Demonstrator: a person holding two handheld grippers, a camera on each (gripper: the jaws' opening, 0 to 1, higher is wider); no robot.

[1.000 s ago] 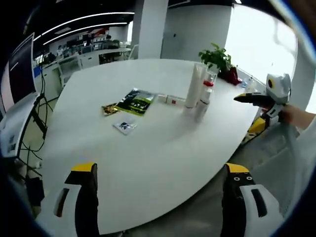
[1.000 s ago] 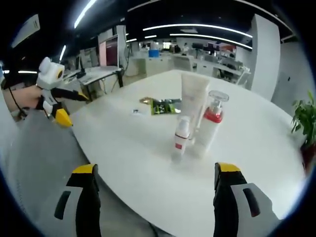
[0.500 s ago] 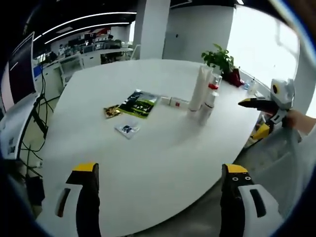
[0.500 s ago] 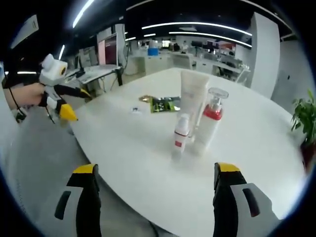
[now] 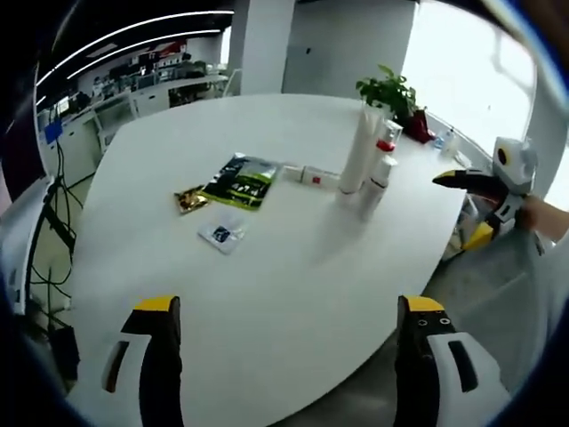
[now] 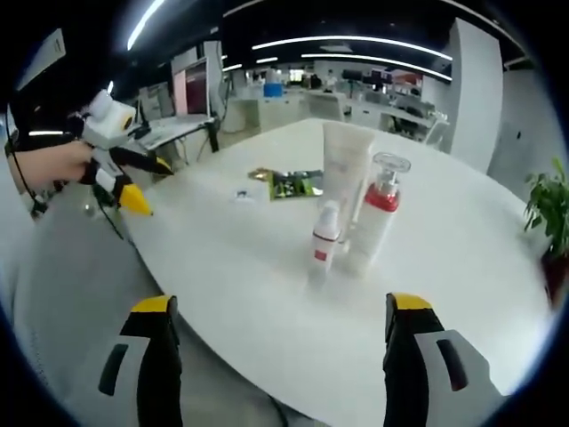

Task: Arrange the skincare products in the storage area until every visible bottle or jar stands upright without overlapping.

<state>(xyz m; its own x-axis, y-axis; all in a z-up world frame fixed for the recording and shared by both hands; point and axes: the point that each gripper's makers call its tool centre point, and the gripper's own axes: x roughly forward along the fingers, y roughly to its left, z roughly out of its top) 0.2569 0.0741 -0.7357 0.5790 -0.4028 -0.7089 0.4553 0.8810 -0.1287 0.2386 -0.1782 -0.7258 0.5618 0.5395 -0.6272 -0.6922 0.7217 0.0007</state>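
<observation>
Skincare products are standing together on the big white desk (image 6: 462, 267), and the tall white tube (image 6: 345, 173) is the one to look for first. In the right gripper view, a pump bottle (image 6: 375, 222) with a red band and a clear top is standing just beside the tube, and a small white bottle (image 6: 324, 249) with a red label is standing just in front of it. All three are standing up straight and close together. In the left gripper view, the same tube (image 5: 358, 151), the pump bottle (image 5: 386, 142) and the small bottle (image 5: 375, 182) are sitting near the far edge of the desk (image 5: 267, 294), with a green plant (image 5: 388, 93) behind them. A small white box (image 5: 309, 176) is lying flat beside the tube. Farther from the tube, a dark green packet (image 5: 238, 181), a small gold packet (image 5: 188, 199) and a little white sachet (image 5: 222, 234) are lying flat on the desk. The left tongs (image 5: 280, 356) are hanging over the near edge of the desk, far from the tube, spread wide and pinching nothing. The right tongs (image 6: 276, 356) are pointing at the tube from the near edge of the desk, spread wide too, and holding nothing. In each view, the other tongs are showing at the side, held in a person's hand (image 6: 49, 165).
</observation>
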